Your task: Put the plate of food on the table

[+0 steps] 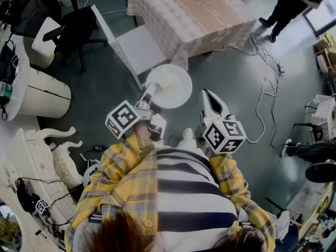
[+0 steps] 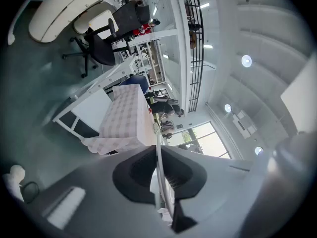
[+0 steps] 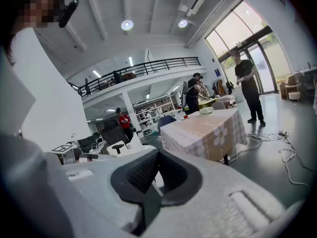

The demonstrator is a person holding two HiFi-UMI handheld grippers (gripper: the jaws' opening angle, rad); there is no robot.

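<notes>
Yellow plaid sleeves and a striped top fill the bottom of the head view. Ahead of them, the left gripper pinches the near rim of a round, glossy white plate. The plate carries a pale lump of food and is held above the grey floor, short of the table with its checked cloth. The right gripper is beside the plate, not touching it. In the left gripper view, ribbed black pads clamp the thin white rim edge-on. In the right gripper view, the jaws are closed together with nothing between them.

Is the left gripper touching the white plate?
Touching. The left gripper view shows the left gripper clamped on the thin rim of the white plate.
</notes>
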